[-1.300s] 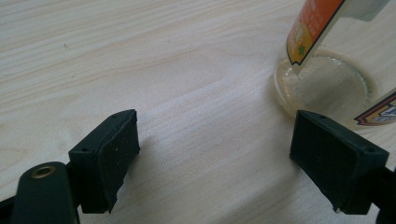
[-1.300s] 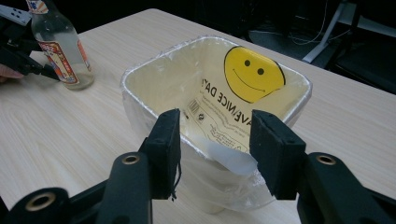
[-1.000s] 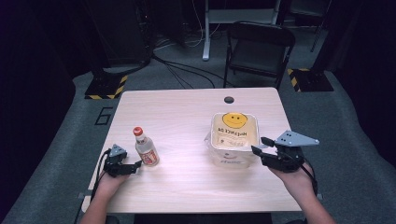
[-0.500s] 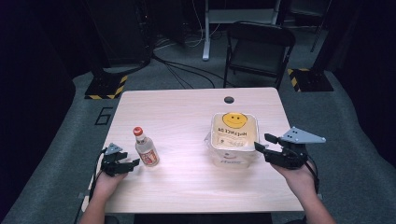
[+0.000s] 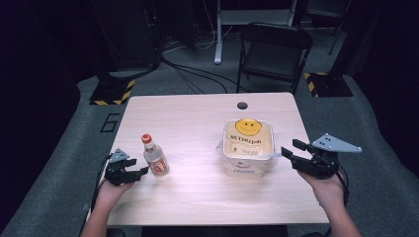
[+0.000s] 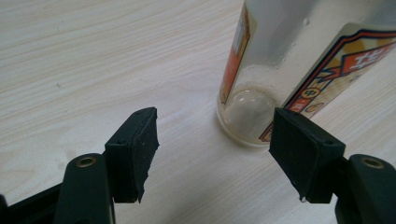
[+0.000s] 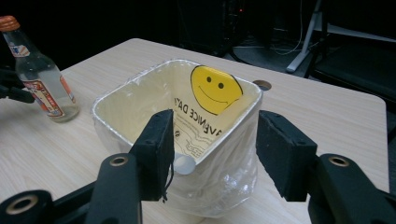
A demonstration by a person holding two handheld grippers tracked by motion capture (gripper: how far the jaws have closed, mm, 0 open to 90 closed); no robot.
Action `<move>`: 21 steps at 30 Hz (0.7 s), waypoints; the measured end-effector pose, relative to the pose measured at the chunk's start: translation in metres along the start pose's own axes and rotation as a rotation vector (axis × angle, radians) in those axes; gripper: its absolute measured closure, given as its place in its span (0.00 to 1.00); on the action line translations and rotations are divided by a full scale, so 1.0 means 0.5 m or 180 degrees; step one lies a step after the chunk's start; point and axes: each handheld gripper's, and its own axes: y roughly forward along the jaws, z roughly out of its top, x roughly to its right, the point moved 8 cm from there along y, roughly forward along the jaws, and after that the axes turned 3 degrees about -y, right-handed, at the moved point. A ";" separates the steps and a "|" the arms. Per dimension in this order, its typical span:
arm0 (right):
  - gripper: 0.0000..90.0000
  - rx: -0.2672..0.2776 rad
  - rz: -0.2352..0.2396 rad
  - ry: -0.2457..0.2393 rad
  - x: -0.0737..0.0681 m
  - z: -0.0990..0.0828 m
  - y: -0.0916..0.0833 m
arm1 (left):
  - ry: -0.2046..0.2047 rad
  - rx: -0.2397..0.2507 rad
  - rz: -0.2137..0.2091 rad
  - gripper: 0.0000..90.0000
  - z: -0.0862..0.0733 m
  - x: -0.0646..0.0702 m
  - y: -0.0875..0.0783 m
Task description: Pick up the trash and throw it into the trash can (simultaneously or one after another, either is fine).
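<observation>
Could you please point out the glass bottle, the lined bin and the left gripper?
glass bottle (image 5: 155, 160), high view, on its label.
lined bin (image 5: 247, 170), high view, on its near wall.
left gripper (image 5: 141, 171), high view, between its fingertips.

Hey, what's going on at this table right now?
A person sits at a wooden table with a gripper in each hand. The left gripper is beside a small glass bottle with a red cap; its jaws have just been closing, with the bottle's base ahead of them and not yet pinched. The right gripper is at the near corner of a bag-lined bin with a smiley face, jaws apart, straddling its rim without clamping it.
</observation>
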 end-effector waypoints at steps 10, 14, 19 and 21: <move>0.51 0.0012 -0.0169 0.0051 0.031 -0.006 -0.014 | 0.0196 0.0069 -0.0133 0.34 0.015 0.026 -0.031; 0.52 0.0022 -0.0248 0.0068 0.041 -0.010 -0.016 | 0.0216 0.0104 -0.0196 0.33 0.018 0.034 -0.048; 0.52 -0.0014 -0.0331 0.0062 0.054 -0.020 -0.015 | 0.0225 0.0201 -0.0269 0.31 0.030 0.044 -0.070; 0.52 -0.0027 -0.0361 0.0084 0.059 -0.025 -0.014 | 0.0264 0.0228 -0.0278 0.30 0.037 0.046 -0.077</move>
